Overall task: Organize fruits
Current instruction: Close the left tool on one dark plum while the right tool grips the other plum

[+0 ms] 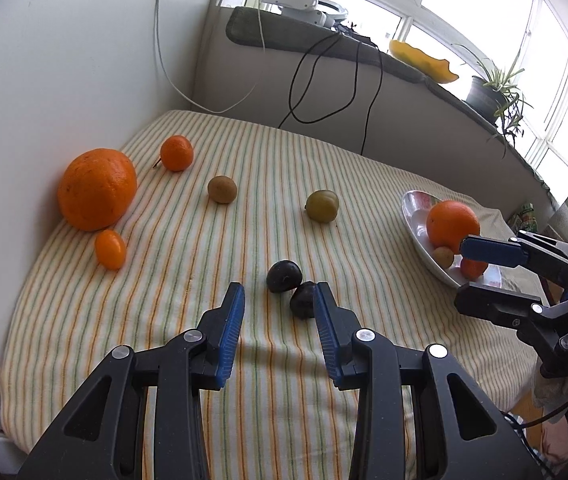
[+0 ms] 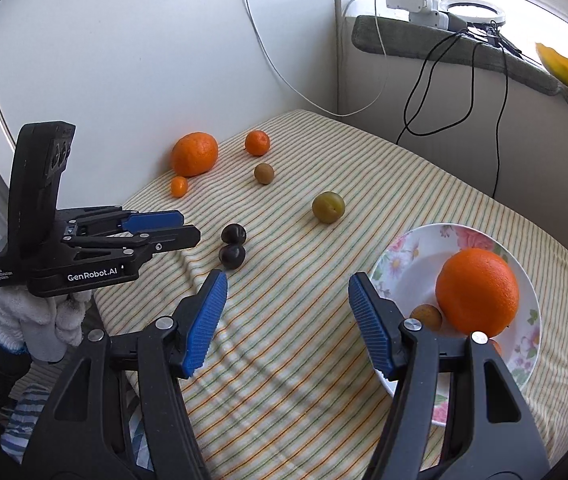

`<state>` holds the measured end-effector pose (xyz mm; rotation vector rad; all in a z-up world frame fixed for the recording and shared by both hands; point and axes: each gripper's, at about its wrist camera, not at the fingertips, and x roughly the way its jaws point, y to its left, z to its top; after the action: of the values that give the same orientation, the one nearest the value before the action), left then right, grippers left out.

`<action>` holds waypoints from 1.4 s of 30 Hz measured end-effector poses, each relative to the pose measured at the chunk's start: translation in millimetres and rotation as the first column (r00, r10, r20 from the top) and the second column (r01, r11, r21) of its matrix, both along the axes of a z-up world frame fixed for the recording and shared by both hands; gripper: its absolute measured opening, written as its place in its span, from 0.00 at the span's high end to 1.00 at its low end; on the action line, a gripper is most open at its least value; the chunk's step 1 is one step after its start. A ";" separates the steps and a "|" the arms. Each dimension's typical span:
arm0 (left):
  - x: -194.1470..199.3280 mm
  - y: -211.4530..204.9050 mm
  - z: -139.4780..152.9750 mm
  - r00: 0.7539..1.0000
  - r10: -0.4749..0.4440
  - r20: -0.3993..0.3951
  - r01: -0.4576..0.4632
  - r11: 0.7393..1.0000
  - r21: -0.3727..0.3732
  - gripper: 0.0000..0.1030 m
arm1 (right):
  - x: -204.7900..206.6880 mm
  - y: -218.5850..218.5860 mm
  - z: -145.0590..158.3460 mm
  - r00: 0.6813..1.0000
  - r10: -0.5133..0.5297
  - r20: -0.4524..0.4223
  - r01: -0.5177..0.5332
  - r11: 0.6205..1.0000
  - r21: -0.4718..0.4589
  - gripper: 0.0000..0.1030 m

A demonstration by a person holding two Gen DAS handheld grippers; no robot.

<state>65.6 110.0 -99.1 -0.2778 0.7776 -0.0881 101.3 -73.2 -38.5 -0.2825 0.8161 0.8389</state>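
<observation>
Both grippers hover over the striped cloth (image 1: 284,400) covering the tabletop. The left gripper (image 1: 279,300) has its fingers apart and empty, with two dark plums (image 1: 284,276) just ahead of the tips. The right gripper (image 2: 288,292) is spread wider, holding nothing, beside the floral plate (image 2: 424,248), which carries a big orange (image 2: 478,292) and smaller fruits. A large orange (image 1: 97,188), a tangerine (image 1: 177,153), a kumquat (image 1: 111,249), a kiwi (image 1: 222,189) and a green plum (image 1: 322,205) lie scattered on the cloth.
</observation>
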 end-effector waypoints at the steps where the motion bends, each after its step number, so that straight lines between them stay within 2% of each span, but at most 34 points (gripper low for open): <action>1: 0.7 0.7 -0.9 1.000 -0.003 -0.003 0.003 1.000 -0.003 0.67 | -0.9 6.6 -2.9 1.000 0.018 -0.003 -0.018 1.000 -0.007 0.40; 7: 6.5 4.0 -6.3 0.999 -0.029 -0.023 0.028 0.999 -0.041 0.67 | -0.2 37.5 -20.4 0.995 0.092 -0.038 -0.093 0.995 -0.042 0.54; 9: 8.8 5.3 -6.9 0.999 -0.037 -0.026 0.035 0.998 -0.060 0.67 | 0.0 45.1 -26.0 0.993 0.109 -0.049 -0.111 0.993 -0.050 0.56; 26: 31.0 6.6 -15.5 0.995 -0.076 -0.068 0.071 0.995 -0.076 0.67 | 15.1 72.1 -49.1 0.989 0.121 -0.086 -0.127 0.990 -0.069 0.58; 31: 35.3 10.6 -18.5 0.993 -0.088 -0.081 0.079 0.990 -0.113 0.67 | 19.0 77.5 -51.7 0.988 0.124 -0.097 -0.131 0.989 -0.069 0.59; 37: 37.1 9.7 -17.4 0.992 -0.100 -0.077 0.090 0.988 -0.122 0.75 | 23.3 83.0 -57.6 0.986 0.122 -0.111 -0.130 0.989 -0.075 0.62; 39: 36.9 10.4 -17.1 0.993 -0.095 -0.077 0.086 0.990 -0.113 0.82 | 25.7 83.6 -59.5 0.987 0.115 -0.117 -0.124 0.989 -0.077 0.62; 42: 36.7 12.9 -18.5 0.992 -0.095 -0.078 0.084 0.989 -0.124 0.83 | 28.3 84.2 -62.4 0.986 0.109 -0.129 -0.120 0.990 -0.077 0.70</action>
<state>102.4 122.9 -117.6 -0.3626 0.8696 -0.2097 129.6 11.0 -101.0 -0.3577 0.9603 0.9377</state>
